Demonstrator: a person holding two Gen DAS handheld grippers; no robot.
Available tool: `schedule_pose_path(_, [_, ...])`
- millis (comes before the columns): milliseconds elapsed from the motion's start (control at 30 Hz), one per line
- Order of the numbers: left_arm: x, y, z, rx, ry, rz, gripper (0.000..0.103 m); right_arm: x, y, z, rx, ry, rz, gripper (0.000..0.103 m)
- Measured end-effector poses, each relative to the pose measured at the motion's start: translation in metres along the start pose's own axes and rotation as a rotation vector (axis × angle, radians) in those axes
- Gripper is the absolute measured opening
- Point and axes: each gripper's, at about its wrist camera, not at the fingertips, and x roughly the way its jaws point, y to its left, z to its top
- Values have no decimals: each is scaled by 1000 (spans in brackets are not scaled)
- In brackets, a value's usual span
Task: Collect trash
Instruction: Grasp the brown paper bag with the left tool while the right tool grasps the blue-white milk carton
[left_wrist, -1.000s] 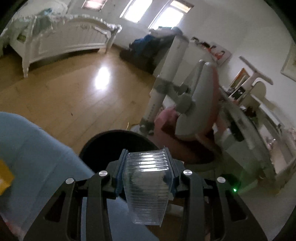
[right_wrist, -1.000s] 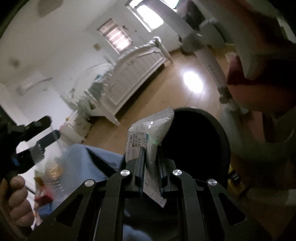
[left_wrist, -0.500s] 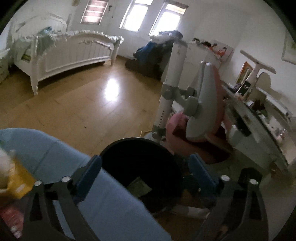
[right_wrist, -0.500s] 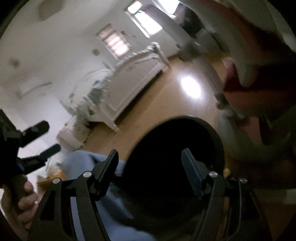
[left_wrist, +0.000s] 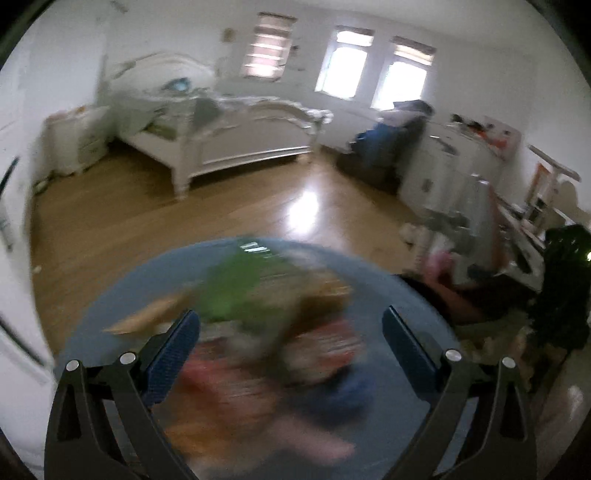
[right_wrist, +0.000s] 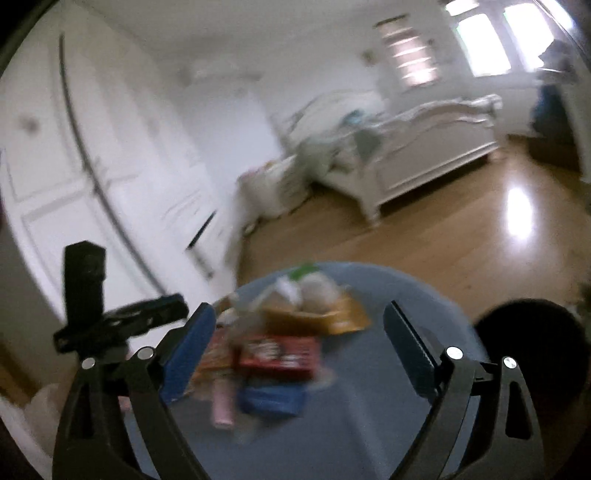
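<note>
A round blue table (left_wrist: 122, 295) (right_wrist: 399, 295) carries a blurred pile of trash: a green wrapper (left_wrist: 236, 284), a red packet (right_wrist: 280, 354), a yellow-orange packet (right_wrist: 325, 314), a blue packet (right_wrist: 273, 400) and a pink tube (right_wrist: 223, 404). My left gripper (left_wrist: 291, 343) is open and empty above the pile. My right gripper (right_wrist: 299, 339) is open and empty over the same pile. The left gripper also shows in the right wrist view (right_wrist: 118, 325). The black bin (right_wrist: 532, 332) stands right of the table.
A white bed (left_wrist: 240, 144) stands across the wooden floor (left_wrist: 147, 206). White wardrobe doors (right_wrist: 74, 166) are on the left. A desk and a pink chair (left_wrist: 454, 269) are at the right, near the bin.
Both grippers opened and dropped a clear plastic box and a white packet into the black bin. Both then swung left from the bin to the table's trash pile.
</note>
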Motion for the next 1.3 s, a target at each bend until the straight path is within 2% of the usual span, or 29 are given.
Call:
schedule_pose_path(100, [3, 39, -1, 28, 31, 27, 95, 40, 26, 18, -49, 89, 27, 92])
schedule_pose_path(167, [12, 54, 2, 98, 58, 27, 87, 76, 32, 34, -87, 173, 47, 92])
schedule_pose_path(233, [27, 61, 5, 171, 92, 30, 78, 107, 40, 45, -130, 239, 30, 92])
schedule_pose_path(300, [41, 67, 4, 225, 115, 30, 76, 140, 46, 51, -218, 318, 35, 92])
schedule_pose_path(400, [67, 81, 3, 282, 172, 13, 64, 173, 47, 55, -352, 421, 44, 92])
schedule_pose_path(500, [90, 88, 1, 324, 227, -4, 57, 188, 47, 58, -475, 471, 136, 92])
schedule_pose_path(633, [106, 95, 2, 330, 274, -83, 44, 203, 56, 51, -705, 571, 195, 92])
schedule_pose_path(733, [111, 99, 3, 306, 293, -107, 31, 215, 61, 44, -831, 664, 217, 92])
schedule_pose_path(800, [112, 102, 3, 269, 300, -125, 31, 223, 63, 38, -885, 745, 238, 92])
schedule_pose_path(867, [111, 105, 4, 241, 298, -142, 31, 227, 65, 33, -907, 801, 234, 84])
schedule_pose_path(967, [102, 105, 5, 222, 278, -144, 31, 220, 68, 31, -872, 813, 269, 71])
schedule_pose_path(1100, [80, 101, 9, 180, 225, -172, 25, 186, 70, 27, -809, 717, 275, 55])
schedule_pose_path(1133, [73, 99, 10, 171, 206, -180, 22, 178, 72, 26, -794, 687, 269, 53])
schedule_pose_path(1300, [42, 94, 13, 111, 124, -204, 22, 118, 77, 16, -690, 526, 241, 52])
